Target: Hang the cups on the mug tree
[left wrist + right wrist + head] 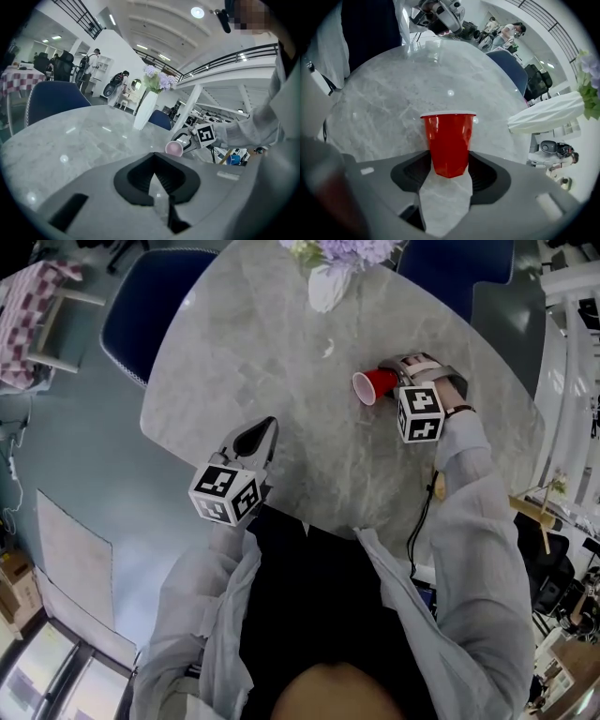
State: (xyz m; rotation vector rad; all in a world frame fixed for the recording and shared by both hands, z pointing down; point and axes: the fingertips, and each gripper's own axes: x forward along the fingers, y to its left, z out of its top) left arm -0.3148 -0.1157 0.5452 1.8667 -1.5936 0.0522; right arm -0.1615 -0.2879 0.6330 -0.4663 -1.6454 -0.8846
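Right gripper view, glossy tapered red plastic cup [449, 136] pinched at its base by the right gripper [449, 164], veined grey marble tabletop [389, 98], left gripper [157, 180] closed, empty

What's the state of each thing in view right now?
red cup: on its side, base clamped between the jaws.
right gripper: shut on the red cup.
left gripper: shut, empty.
white vase: upright on the marble table, holding flowers.
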